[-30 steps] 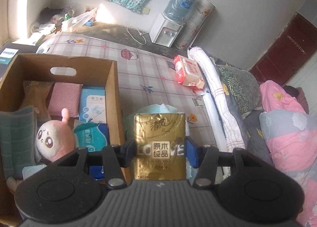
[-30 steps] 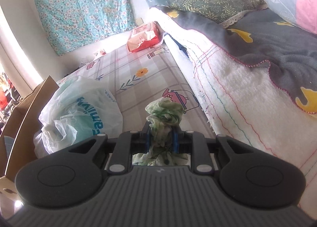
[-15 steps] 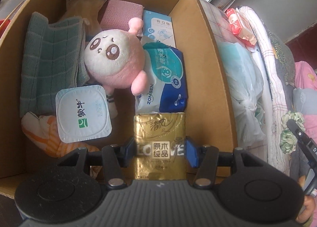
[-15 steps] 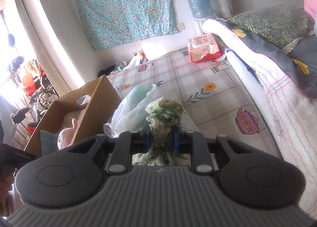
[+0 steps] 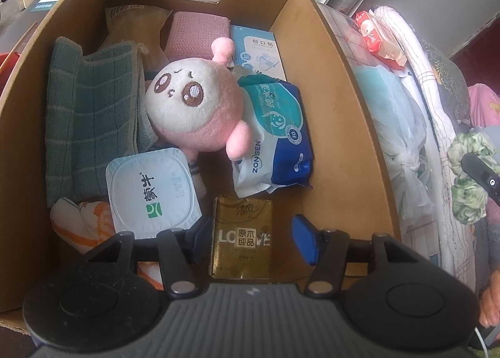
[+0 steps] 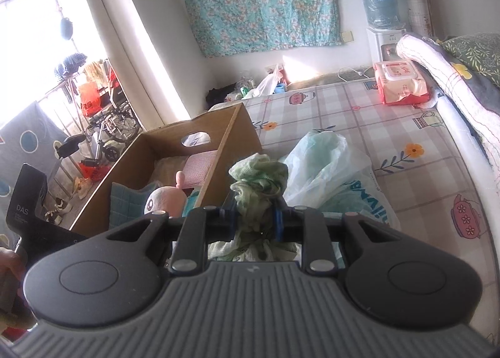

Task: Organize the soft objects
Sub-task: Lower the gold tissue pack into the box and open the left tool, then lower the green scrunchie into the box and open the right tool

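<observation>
In the left wrist view my left gripper (image 5: 252, 240) hangs inside the cardboard box (image 5: 340, 114), and its jaws are opening. The gold tissue pack (image 5: 242, 237) stands between them on the box floor, with a clear gap to the right pad (image 5: 304, 242). The box also holds a pink plush toy (image 5: 193, 108), a wet-wipe pack (image 5: 275, 133), a yogurt cup (image 5: 153, 192) and a green towel (image 5: 90, 120). My right gripper (image 6: 254, 220) is shut on a green scrunchie (image 6: 257, 179), held in the air beside the box's right wall (image 6: 218, 145).
A knotted plastic bag (image 6: 328, 170) lies on the checked mattress right of the box. A red wipe pack (image 6: 401, 83) sits further back, near rolled quilts (image 6: 437, 70) along the right. A water dispenser (image 6: 381, 14) stands by the far wall.
The left gripper dropped into the box, then its jaws parted from the gold pack. The right gripper rose and swung left toward the box, still carrying the scrunchie.
</observation>
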`<action>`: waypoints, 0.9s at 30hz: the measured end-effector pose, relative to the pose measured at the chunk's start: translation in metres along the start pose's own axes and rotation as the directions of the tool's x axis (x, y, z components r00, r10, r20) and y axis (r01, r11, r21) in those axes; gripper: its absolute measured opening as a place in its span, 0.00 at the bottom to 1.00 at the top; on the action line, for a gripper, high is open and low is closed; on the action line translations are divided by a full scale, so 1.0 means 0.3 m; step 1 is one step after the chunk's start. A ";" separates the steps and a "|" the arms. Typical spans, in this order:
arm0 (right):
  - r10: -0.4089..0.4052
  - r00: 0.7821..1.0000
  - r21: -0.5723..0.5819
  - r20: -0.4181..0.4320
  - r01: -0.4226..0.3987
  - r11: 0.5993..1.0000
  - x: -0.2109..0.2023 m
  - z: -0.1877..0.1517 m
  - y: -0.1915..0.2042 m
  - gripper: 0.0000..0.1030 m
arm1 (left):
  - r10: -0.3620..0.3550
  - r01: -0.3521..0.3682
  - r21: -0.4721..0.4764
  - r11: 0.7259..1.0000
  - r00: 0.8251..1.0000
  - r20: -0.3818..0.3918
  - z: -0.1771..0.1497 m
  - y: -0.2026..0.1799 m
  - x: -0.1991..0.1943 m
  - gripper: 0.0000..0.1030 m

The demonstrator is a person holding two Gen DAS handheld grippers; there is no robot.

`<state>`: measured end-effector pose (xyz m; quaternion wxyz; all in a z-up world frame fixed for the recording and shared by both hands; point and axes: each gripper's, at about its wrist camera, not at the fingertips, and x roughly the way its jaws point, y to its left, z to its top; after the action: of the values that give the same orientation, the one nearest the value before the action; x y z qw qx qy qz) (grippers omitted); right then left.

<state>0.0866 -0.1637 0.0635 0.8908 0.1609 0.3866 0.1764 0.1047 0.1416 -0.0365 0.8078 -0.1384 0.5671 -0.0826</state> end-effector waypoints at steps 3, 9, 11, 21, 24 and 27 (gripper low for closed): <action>0.066 0.998 -0.044 -0.023 -0.067 0.997 0.012 0.018 0.070 0.21 | -0.003 0.002 0.014 1.000 0.998 0.056 -0.008 -0.012 -0.048 0.58; 0.232 0.968 -0.076 -0.100 -0.239 0.968 0.056 0.035 0.218 0.22 | -0.039 0.047 -0.031 0.998 0.978 0.206 -0.030 0.002 -0.176 0.67; 0.283 0.951 -0.080 -0.126 -0.294 0.953 0.074 0.027 0.265 0.25 | -0.029 0.043 -0.052 0.998 0.967 0.252 -0.038 0.016 -0.210 0.70; 0.221 0.930 -0.104 -0.294 -0.261 0.960 0.154 -0.083 0.381 0.43 | 0.027 0.014 -0.103 0.995 0.922 0.386 -0.065 0.073 -0.291 0.73; 0.206 0.944 -0.111 -0.258 -0.240 0.964 0.121 -0.071 0.357 0.43 | 0.023 0.019 -0.100 0.995 0.916 0.401 -0.075 0.079 -0.294 0.73; 0.183 0.958 -0.124 -0.221 -0.214 0.969 0.089 -0.051 0.339 0.43 | 0.016 0.032 -0.107 0.994 0.906 0.423 -0.084 0.087 -0.302 0.73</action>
<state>0.0729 -0.0595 0.0796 0.8325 0.1138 0.4456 0.3090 0.0494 0.1893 0.0283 0.9022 -0.2000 0.3815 -0.0223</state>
